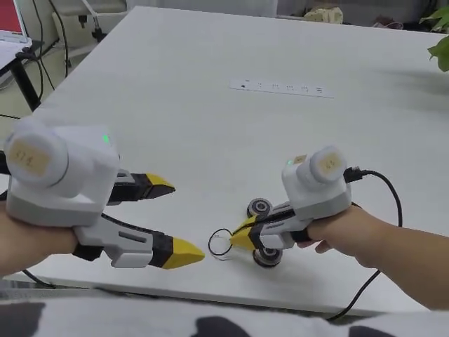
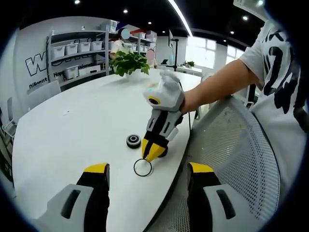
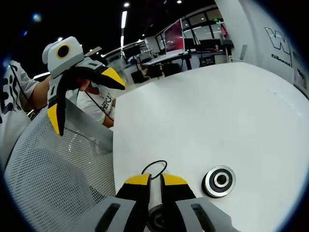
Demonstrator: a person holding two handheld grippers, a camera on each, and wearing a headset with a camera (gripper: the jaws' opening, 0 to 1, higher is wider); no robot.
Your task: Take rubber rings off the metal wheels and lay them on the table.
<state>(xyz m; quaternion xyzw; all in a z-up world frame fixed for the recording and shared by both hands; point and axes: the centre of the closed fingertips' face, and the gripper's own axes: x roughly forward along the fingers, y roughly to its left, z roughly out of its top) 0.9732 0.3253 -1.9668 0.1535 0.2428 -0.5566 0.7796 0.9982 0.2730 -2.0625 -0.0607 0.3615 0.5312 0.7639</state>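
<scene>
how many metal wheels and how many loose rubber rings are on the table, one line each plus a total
metal wheels: 2
loose rubber ring: 1, at the tips of the right gripper
total: 3

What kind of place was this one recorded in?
Likely an office-style lab or workshop: a large white table, shelves of storage bins along a wall, and a desk with a monitor behind.
</scene>
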